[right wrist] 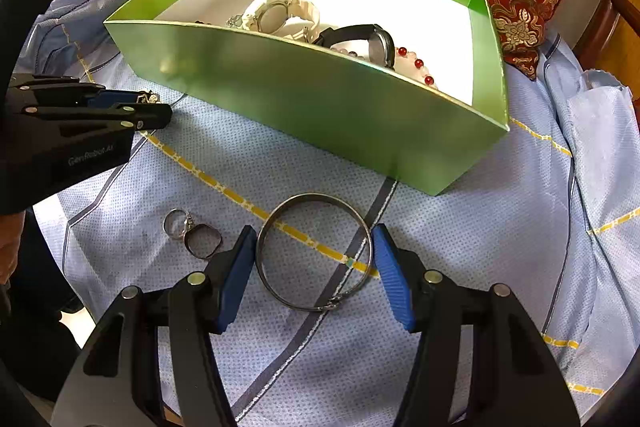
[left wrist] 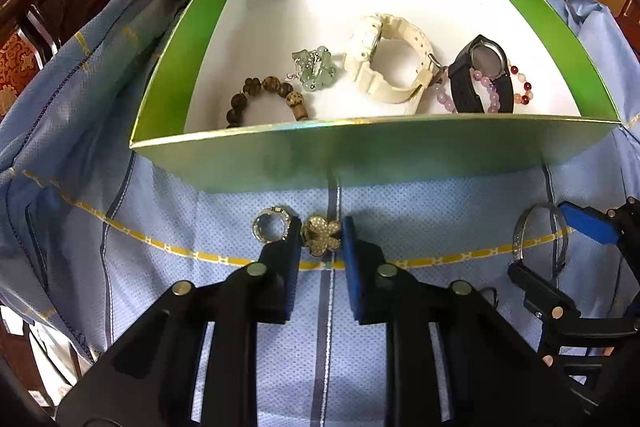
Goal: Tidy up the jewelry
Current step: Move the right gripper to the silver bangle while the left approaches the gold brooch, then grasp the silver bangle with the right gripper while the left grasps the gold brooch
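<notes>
I have the left gripper (left wrist: 322, 233) low in the centre of its view, jaws narrowly apart around the butterfly brooch (left wrist: 321, 235), pads just beside it and not clearly pinching yet. The gold ring (left wrist: 271, 227) sits touching the outside of the left finger, so closing or lifting carelessly could nudge it along the blue cloth (left wrist: 240, 211) or drag it up. The brooch is flat and lumpy; I judge it could twist out of the pads. In the other view my right gripper (right wrist: 314, 259) straddles the silver bangle (right wrist: 314, 254), jaws wide and not yet gripping; a thin hoop lying flat may skate or flip when squeezed. The green box (right wrist: 304, 107), across the upper middle, already holds watches and beads, and its near wall could catch a low carry.
</notes>
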Demonstrator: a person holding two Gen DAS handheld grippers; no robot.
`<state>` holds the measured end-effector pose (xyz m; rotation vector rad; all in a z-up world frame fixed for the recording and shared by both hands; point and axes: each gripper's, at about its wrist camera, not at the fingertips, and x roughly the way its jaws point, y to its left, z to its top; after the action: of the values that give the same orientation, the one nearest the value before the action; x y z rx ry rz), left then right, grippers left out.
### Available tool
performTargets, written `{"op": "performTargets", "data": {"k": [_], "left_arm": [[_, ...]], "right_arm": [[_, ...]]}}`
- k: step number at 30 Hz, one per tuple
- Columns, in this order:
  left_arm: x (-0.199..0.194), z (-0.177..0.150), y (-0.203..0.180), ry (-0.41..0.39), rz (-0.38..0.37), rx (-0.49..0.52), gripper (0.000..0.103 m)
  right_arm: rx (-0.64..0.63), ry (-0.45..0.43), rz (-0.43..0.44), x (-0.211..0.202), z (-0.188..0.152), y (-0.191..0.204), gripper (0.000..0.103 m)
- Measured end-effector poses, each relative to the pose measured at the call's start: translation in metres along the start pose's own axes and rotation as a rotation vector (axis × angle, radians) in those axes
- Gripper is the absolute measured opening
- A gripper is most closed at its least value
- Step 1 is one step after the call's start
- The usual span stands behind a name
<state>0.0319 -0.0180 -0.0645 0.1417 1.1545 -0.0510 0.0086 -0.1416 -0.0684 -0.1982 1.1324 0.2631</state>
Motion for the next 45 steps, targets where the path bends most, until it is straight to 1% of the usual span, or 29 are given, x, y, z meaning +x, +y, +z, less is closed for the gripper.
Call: {"op": "performTargets", "data": {"k": [3,7,12,14,21,27,32,34,36,40,45], "left_arm": [[-0.003,-0.002,0.000,-0.005,-0.010,0.008,0.020],[-0.012,-0.007,-0.008,-0.016,-0.011,0.023,0.020],[-0.018,-0.009,-0.012,-0.024,-0.007,0.026,0.020],[-0.018,-0.009,-0.012,-0.023,-0.006,0.027,0.020],[-0.014,-0.007,-0.013,-0.019,-0.002,0.038,0.020],[-0.015,-0.007,-0.012,-0.017,-0.002,0.042,0.020],[-0.012,-0.008,-0.012,-0.006,0.000,0.046,0.020],[-0.012,-0.007,-0.011,-0.005,0.000,0.044,0.020],[-0.011,-0.006,-0.010,-0.003,-0.001,0.039,0.020],[-0.010,-0.006,-0.011,0.001,0.002,0.031,0.020],[-0.009,-0.006,-0.010,0.008,0.004,0.028,0.020]], "right_arm": [[0.000,0.000,0.000,-0.002,-0.003,-0.001,0.059],[0.014,-0.006,0.005,-0.004,-0.003,-0.003,0.059],[0.034,-0.084,0.025,-0.021,0.000,-0.007,0.059],[0.042,-0.102,0.030,-0.025,0.001,-0.010,0.059],[0.030,-0.095,0.020,-0.024,0.001,-0.008,0.059],[0.044,-0.092,0.032,-0.023,0.001,-0.009,0.059],[0.045,-0.072,0.041,-0.022,0.000,-0.011,0.059],[0.049,-0.040,0.045,-0.017,0.000,-0.013,0.060],[0.068,-0.026,0.045,-0.013,-0.002,-0.017,0.068],[0.081,-0.009,0.037,-0.008,-0.003,-0.019,0.069],[0.041,0.011,0.032,-0.004,-0.006,-0.011,0.069]]}}
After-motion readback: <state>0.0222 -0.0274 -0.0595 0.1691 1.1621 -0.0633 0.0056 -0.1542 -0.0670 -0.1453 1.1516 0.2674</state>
